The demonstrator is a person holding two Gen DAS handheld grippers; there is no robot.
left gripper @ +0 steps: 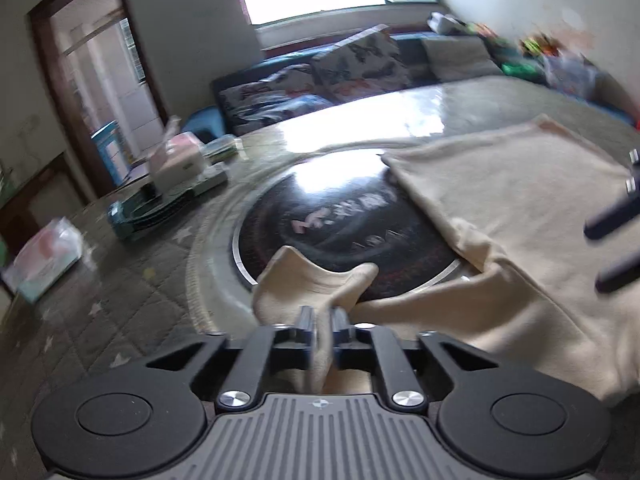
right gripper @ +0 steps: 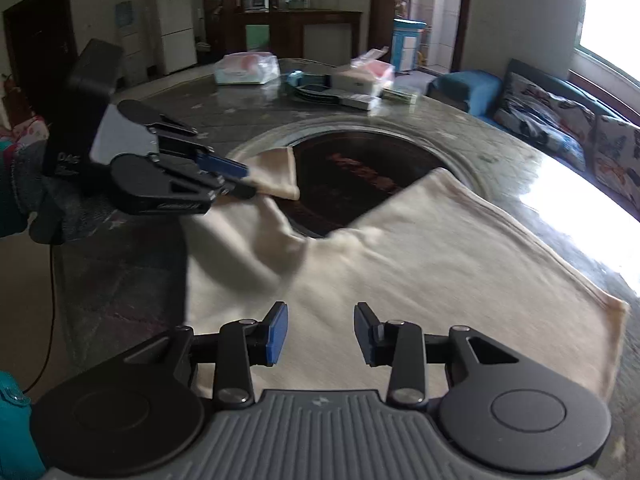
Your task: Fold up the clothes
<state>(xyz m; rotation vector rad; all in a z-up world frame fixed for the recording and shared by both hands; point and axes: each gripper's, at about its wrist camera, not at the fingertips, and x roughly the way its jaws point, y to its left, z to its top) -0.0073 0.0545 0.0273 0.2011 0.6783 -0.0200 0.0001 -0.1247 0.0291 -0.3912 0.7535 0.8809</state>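
Pinching the cream garment [left gripper: 500, 208], left tongs [left gripper: 322, 322] clamp its corner; only the right-wrist view shows right tongs [right gripper: 321, 334] parted, empty.

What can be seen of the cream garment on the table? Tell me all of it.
The cream garment is soft knit-looking cloth with hemmed edges, lying mostly flat on the round table and partly over its dark centre disc. One narrow part, likely a sleeve, is lifted and pinched in the left gripper. The right gripper hovers open above it, not gripping.
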